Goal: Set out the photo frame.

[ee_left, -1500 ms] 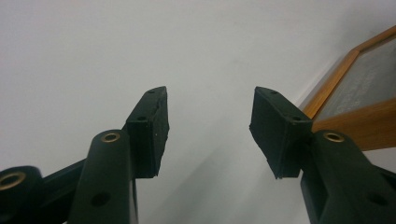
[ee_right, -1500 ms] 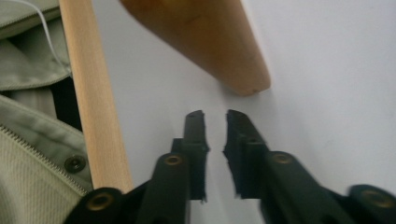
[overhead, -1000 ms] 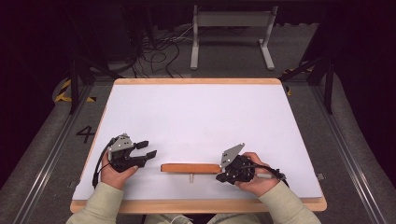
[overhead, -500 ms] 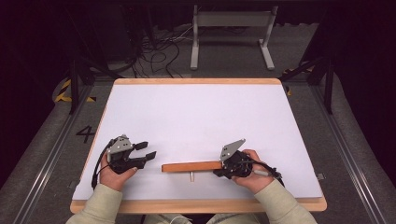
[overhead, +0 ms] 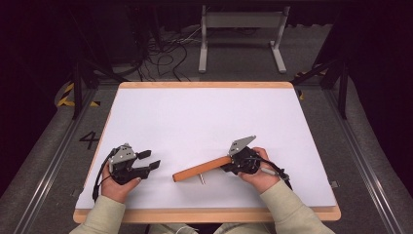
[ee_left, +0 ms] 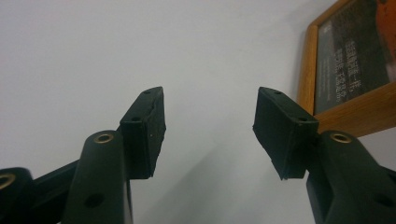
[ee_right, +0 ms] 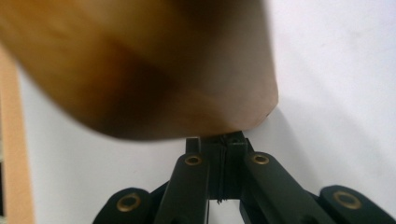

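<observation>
Wooden bar (overhead: 202,169) on white table (overhead: 195,122), right gripper (overhead: 233,164) pressing

The left gripper (overhead: 146,162) rests low with its fingers (ee_left: 144,130) spread apart; the right gripper (overhead: 229,165) has its fingers pressed together.

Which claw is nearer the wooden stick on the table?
The right. The right claw is shut at the wooden stick's right end, touching it. The left claw stands open over the white table, apart from the stick's left end.
</observation>
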`<state>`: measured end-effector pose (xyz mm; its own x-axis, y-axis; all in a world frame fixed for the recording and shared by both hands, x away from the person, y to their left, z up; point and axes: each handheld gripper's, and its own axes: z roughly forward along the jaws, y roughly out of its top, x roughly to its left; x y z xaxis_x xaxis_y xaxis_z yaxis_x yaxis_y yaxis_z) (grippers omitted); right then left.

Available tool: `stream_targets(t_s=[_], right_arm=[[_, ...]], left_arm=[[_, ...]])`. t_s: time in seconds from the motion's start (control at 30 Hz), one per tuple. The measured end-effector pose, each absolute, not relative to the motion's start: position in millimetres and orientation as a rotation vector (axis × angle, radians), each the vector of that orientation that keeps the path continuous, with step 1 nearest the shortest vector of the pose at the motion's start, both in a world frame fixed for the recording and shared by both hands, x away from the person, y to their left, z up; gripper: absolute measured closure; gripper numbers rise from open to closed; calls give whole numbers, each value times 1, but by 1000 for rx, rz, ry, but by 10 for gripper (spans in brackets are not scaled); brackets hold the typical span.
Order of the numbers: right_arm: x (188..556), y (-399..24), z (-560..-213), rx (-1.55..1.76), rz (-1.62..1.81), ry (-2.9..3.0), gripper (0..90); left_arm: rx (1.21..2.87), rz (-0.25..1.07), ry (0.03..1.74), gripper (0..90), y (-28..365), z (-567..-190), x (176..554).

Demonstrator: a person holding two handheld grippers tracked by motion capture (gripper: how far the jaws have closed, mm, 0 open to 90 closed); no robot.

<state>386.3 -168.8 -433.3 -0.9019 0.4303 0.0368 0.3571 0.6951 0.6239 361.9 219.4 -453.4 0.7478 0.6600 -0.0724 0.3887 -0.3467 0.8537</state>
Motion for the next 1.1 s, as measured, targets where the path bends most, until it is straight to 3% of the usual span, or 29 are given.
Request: stream_targets(t_s=[0.67, 1.1], right_arm=[[431, -152, -428, 789, 1038, 2729, 900], [452, -128, -430, 819, 1114, 2718, 900]], left_arm=[[1996, 346, 802, 442, 218, -456, 360], [2010, 318, 752, 610, 216, -456, 361]])
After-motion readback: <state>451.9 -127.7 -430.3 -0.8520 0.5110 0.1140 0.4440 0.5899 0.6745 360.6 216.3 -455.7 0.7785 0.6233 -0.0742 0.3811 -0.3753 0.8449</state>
